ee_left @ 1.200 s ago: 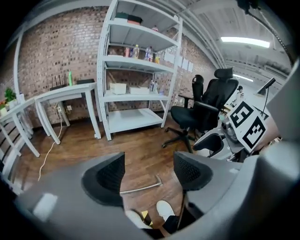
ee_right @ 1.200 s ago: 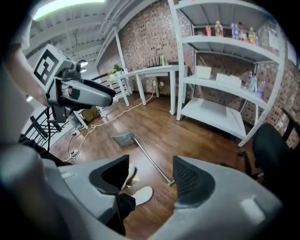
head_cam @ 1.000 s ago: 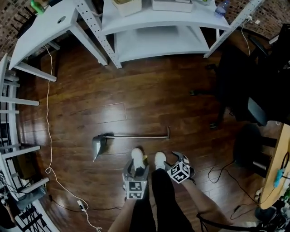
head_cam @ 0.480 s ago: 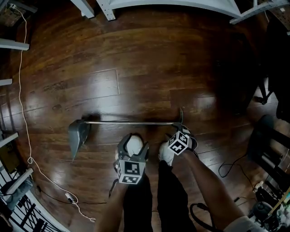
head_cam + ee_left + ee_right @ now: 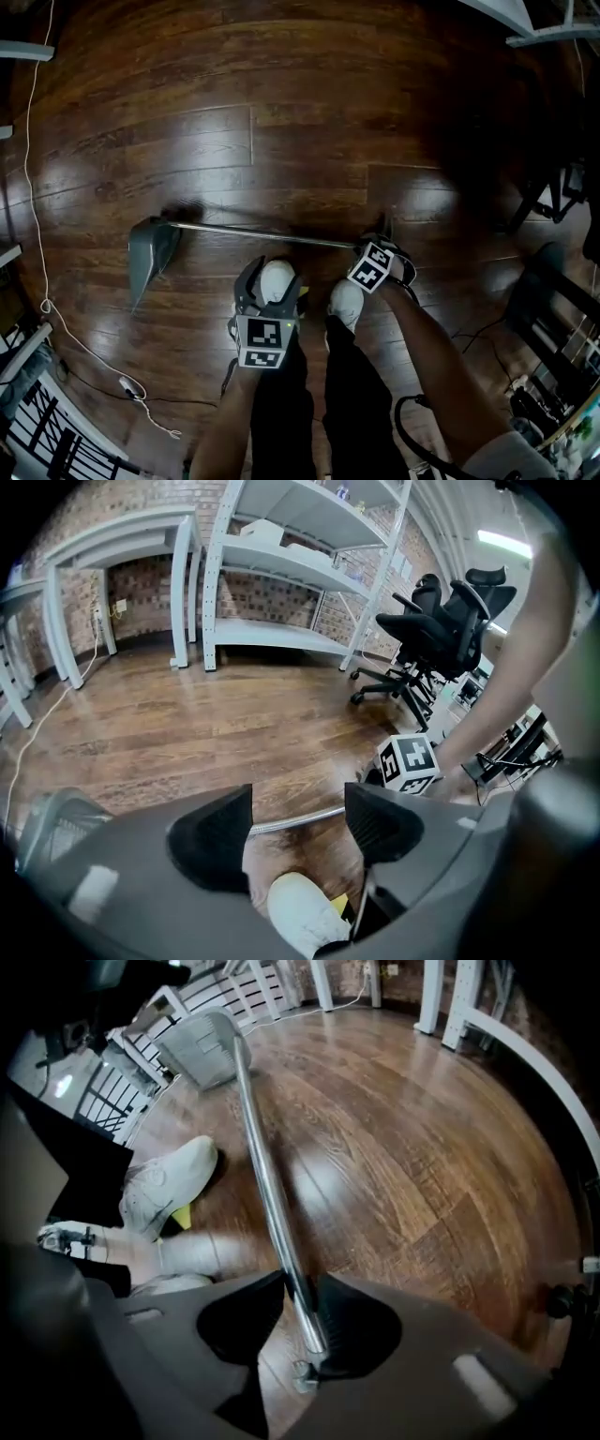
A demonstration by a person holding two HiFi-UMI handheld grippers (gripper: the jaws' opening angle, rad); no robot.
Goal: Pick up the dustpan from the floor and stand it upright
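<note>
Dustpan [image 5: 150,255] lies flat on the dark wooden floor, which serves as the worktop here, just beyond the person's feet at the near edge, with its long metal handle [image 5: 272,234] running across from right to left. Nearest, the left gripper [image 5: 272,277] hangs over the left shoe [image 5: 277,279] with its jaws spread wide and nothing between them; in its own view the left gripper [image 5: 298,817] shows only the shoe [image 5: 300,916] and, farther out, a stretch of the tube. Just beside the right shoe [image 5: 345,300], the right gripper [image 5: 380,234] is down at the free end of the handle, and in its view the right gripper [image 5: 298,1288] has both pads pressed against the tube [image 5: 262,1166], clenched on it close to the end cap. From there the handle reaches away to the grey pan [image 5: 202,1049], which lies toward the left edge of the floor, near a white cable [image 5: 37,187]. The thing looks light and stiff, but the polished tube is likely slippery and may twist in the pads. Held at the very tip, the pan's weight will lever hard, so a second hold farther down the handle would probably steady it as it swings upright.
</note>
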